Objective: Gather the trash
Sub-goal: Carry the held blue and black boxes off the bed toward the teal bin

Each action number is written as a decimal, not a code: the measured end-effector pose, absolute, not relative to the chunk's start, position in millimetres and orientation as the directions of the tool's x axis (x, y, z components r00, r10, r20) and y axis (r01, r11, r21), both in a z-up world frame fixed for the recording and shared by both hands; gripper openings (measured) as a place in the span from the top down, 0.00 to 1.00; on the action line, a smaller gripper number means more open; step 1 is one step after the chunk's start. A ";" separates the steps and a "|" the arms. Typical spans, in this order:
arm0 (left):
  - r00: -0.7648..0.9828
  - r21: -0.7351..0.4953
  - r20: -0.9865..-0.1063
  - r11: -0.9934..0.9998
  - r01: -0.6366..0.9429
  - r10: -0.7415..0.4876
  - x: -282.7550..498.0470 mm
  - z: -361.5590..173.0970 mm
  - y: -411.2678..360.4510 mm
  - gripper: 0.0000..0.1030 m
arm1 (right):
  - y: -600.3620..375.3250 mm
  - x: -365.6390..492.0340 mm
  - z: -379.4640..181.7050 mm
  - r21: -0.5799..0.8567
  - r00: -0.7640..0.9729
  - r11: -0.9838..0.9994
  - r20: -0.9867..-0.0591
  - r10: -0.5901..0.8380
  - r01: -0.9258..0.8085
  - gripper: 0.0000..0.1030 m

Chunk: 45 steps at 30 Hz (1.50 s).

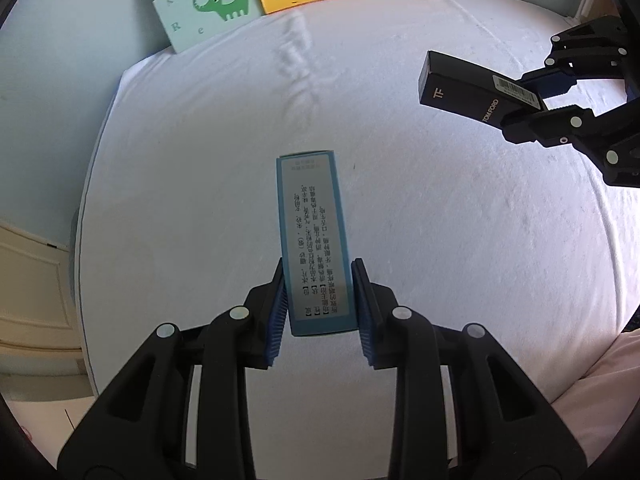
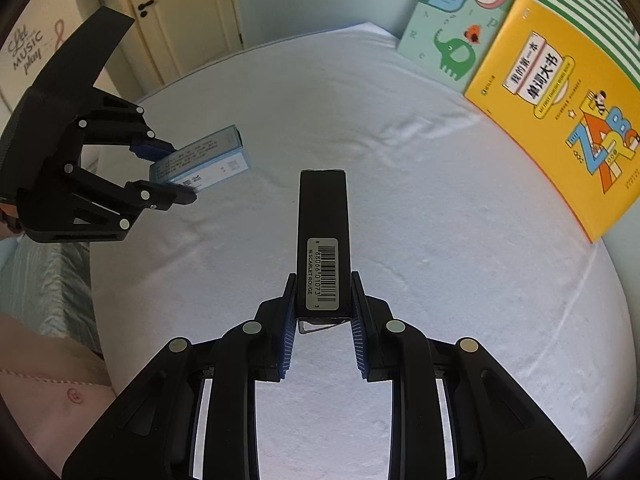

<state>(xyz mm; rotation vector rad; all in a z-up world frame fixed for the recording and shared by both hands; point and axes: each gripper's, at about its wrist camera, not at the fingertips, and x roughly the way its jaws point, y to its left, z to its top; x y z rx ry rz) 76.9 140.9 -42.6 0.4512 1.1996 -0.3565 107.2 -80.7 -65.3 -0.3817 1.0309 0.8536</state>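
Observation:
My left gripper (image 1: 320,280) is shut on a long light-blue box (image 1: 312,220) with printed text, held above the white bed sheet (image 1: 200,160). The same blue box (image 2: 208,156) and left gripper (image 2: 176,172) show at the left of the right wrist view. My right gripper (image 2: 323,292) is shut on a slim black box (image 2: 323,208) with a barcode label, its blue pads pressing both sides. In the left wrist view that black box (image 1: 460,88) and the right gripper (image 1: 528,100) hang at the upper right, over the bed.
Two children's books lean at the head of the bed: a green one with an elephant (image 2: 444,28) and a yellow one (image 2: 560,112). A cream door (image 2: 180,8) stands beyond the bed. A person's pink sleeve (image 2: 48,380) lies at the lower left.

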 end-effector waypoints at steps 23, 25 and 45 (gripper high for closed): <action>0.294 0.149 -0.942 0.986 -0.069 0.163 -80.2 -45.4 326.8 0.72 | 156.9 4.9 -17.8 0.078 -0.012 0.094 -0.828 0.560 -0.993 0.75; 0.281 0.150 -0.943 0.982 -0.118 0.178 -96.0 -47.9 340.4 0.72 | 176.7 -10.8 -14.6 0.077 -0.041 0.042 -0.828 0.559 -0.996 0.75; 0.150 0.122 -0.965 0.871 -0.476 0.217 -236.2 -70.5 438.7 0.72 | 322.8 -144.5 -14.5 0.117 -0.280 -0.359 -0.851 0.444 -0.926 0.75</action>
